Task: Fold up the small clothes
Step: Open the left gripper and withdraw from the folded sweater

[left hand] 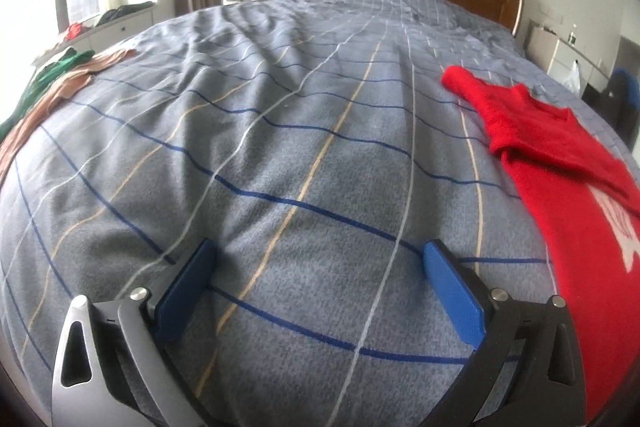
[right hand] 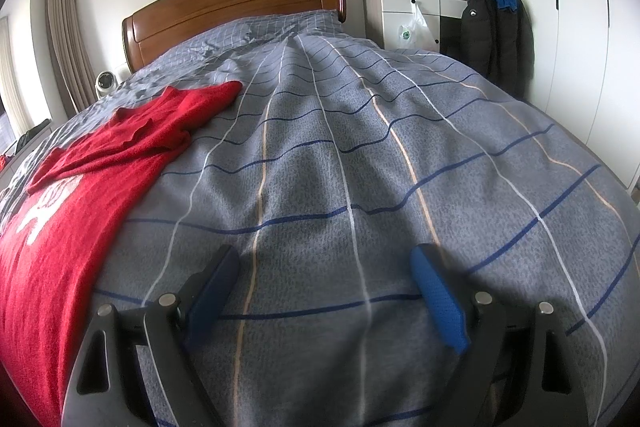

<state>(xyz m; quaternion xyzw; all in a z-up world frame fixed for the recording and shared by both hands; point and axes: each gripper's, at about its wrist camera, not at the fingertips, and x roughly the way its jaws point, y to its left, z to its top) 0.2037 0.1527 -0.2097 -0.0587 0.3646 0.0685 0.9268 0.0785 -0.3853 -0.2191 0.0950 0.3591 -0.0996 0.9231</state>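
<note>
Blue pads line the two fingers of each claw. The left gripper (left hand: 316, 259) stands wide apart with only the bed cover between its fingers; it holds nothing. The right gripper (right hand: 324, 263) is also spread wide and empty over the same cover. Whether the fingertips touch the cloth I cannot tell.

The bed cover (left hand: 280, 147) is a grey-blue woven fabric with a grid of thin dark blue, white and pale orange lines, soft and a little wrinkled.

One red sweater (left hand: 560, 155) lies flat on the cover, at the right of the left gripper and at the left of the right gripper (right hand: 80, 187). It looks knitted and fuzzy, has a white print on the front, and one sleeve is laid across its body. Both claws are apart from it.

At the far left edge of the bed lie two more garments: one green piece (left hand: 52, 75) and one beige-pink piece (left hand: 68, 87), both crumpled.

Behind stands one brown wooden headboard (right hand: 236, 3) with a curved top, smooth and shiny. Beside it is one white cabinet (right hand: 404, 15), and one dark jacket (right hand: 496, 27) hangs near it.
</note>
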